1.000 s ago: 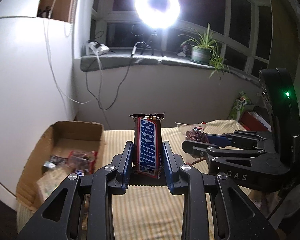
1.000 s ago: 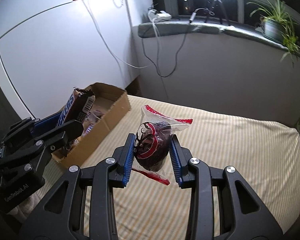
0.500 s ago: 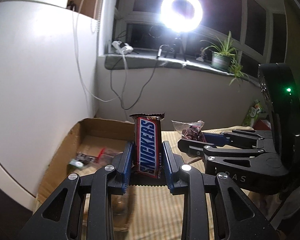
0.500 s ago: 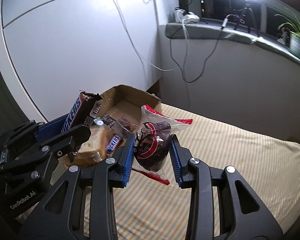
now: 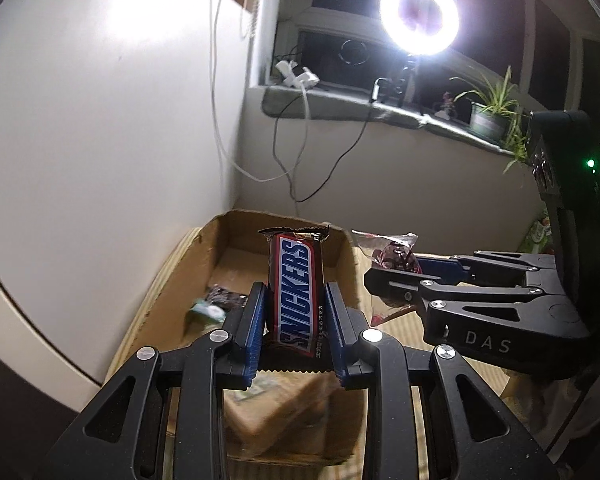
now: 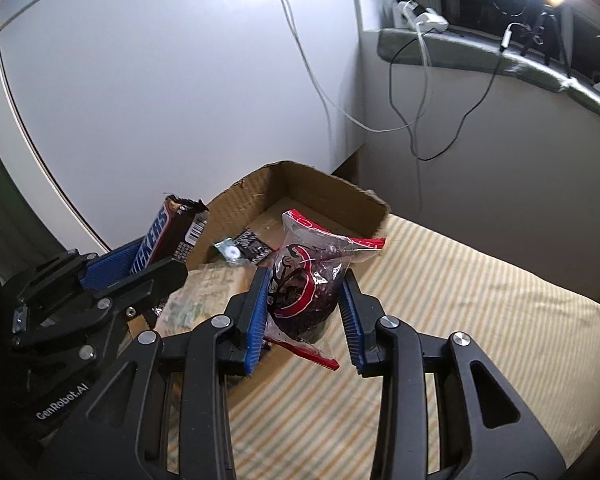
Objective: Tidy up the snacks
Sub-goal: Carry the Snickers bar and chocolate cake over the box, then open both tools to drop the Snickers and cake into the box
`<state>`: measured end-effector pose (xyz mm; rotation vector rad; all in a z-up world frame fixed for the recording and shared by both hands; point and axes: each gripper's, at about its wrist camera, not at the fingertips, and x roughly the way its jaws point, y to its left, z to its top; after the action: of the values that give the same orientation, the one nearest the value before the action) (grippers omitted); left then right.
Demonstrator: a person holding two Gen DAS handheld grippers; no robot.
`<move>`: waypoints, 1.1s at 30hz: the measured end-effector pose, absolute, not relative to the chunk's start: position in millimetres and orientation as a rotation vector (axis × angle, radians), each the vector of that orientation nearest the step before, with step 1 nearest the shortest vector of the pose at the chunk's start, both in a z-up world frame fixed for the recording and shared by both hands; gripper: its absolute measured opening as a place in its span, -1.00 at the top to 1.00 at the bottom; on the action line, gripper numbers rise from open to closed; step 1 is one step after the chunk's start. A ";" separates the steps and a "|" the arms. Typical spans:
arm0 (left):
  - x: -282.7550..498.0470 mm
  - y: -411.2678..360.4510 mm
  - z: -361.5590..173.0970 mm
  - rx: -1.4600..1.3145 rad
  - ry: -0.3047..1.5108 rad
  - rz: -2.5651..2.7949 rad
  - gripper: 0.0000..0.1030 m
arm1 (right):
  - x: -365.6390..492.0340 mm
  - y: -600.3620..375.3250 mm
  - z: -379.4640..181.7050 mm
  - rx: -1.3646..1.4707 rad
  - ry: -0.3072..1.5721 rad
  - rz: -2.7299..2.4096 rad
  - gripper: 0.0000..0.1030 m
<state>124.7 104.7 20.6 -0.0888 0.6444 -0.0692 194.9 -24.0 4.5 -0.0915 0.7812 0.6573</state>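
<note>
A Snickers bar (image 5: 297, 288) stands upright between the blue pads of my left gripper (image 5: 296, 300), which is shut on it above the open cardboard box (image 5: 350, 264). In the right wrist view the same bar (image 6: 164, 236) shows at the left in the left gripper (image 6: 140, 264). My right gripper (image 6: 305, 288) is shut on a clear snack bag with a dark, red-printed filling (image 6: 304, 280), held over the box's near right corner (image 6: 340, 196). The right gripper (image 5: 396, 268) and its bag (image 5: 394, 254) show at the right in the left wrist view.
Inside the box lie a dark packet (image 6: 254, 246), a small green-white packet (image 6: 229, 251) and a pale wrapped pack (image 6: 204, 292). The box sits on a striped bed cover (image 6: 460, 300) against a white wall (image 6: 160, 80). Cables (image 6: 412, 120) hang from the windowsill. A ring light (image 5: 419, 15) glares.
Both grippers have travelled left toward the box with their snacks held fast. The box now fills the view beneath the Snickers bar, and the wall looms closer.
</note>
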 end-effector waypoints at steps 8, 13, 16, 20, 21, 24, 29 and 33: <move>131.3 118.3 12.6 -0.102 0.664 -0.046 0.48 | 204.2 -6.5 -5.0 -0.109 0.804 0.680 0.31; 134.5 125.0 9.1 -0.111 0.673 -0.034 0.47 | 212.8 0.6 -10.3 -0.113 0.820 0.683 0.31; 134.0 127.8 8.9 -0.115 0.674 -0.024 0.47 | 216.4 3.9 -12.8 -0.114 0.825 0.689 0.31; 134.4 130.8 8.3 -0.118 0.677 -0.012 0.47 | 218.1 8.1 -14.5 -0.129 0.825 0.696 0.31; 135.0 131.4 8.0 -0.119 0.677 -0.007 0.47 | 217.9 8.3 -14.5 -0.131 0.820 0.694 0.29; 133.4 132.9 9.1 -0.125 0.673 0.001 0.47 | 217.5 7.5 -13.3 -0.128 0.812 0.687 0.17; 131.5 134.5 10.5 -0.126 0.670 0.014 0.35 | 218.1 2.6 -8.8 -0.109 0.805 0.676 -0.05; 129.3 135.5 12.3 -0.128 0.667 0.021 0.20 | 215.2 -1.2 -6.3 -0.111 0.792 0.666 -0.25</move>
<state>129.3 135.5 12.3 -0.1283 0.6670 0.0211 215.2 -1.2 -6.3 -0.1107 0.7915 0.6664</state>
